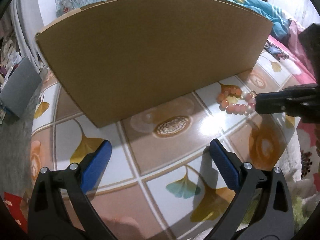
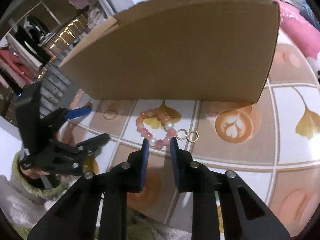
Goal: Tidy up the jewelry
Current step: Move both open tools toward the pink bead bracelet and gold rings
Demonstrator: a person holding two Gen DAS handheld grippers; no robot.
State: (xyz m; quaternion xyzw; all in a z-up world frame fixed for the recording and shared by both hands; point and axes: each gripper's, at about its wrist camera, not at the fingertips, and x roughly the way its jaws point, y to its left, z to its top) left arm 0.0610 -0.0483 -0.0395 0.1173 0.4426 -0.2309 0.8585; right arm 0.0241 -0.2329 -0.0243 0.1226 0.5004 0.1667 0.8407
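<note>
A bracelet (image 2: 142, 132) of pink, orange and pearl beads lies on the tile-patterned table (image 2: 240, 160), just in front of a large cardboard box (image 2: 180, 56). Two small gold rings (image 2: 187, 135) hang at its right end. My right gripper (image 2: 159, 140) has its blue pads closed in on the bracelet's near beads. In the left wrist view the right gripper (image 1: 258, 102) meets the bracelet (image 1: 232, 102) from the right. My left gripper (image 1: 159, 150) stands open above the table (image 1: 140, 160) with nothing between its fingers; the right wrist view shows the left gripper (image 2: 96, 123) at the left.
The box (image 1: 152, 56) stands as a tall wall across the back of the table. A grey box (image 1: 18, 88) sits off the table's left edge. Pink and floral bedding (image 1: 308, 132) lies past the right edge. A hand in a green sleeve (image 2: 24, 180) holds the left gripper.
</note>
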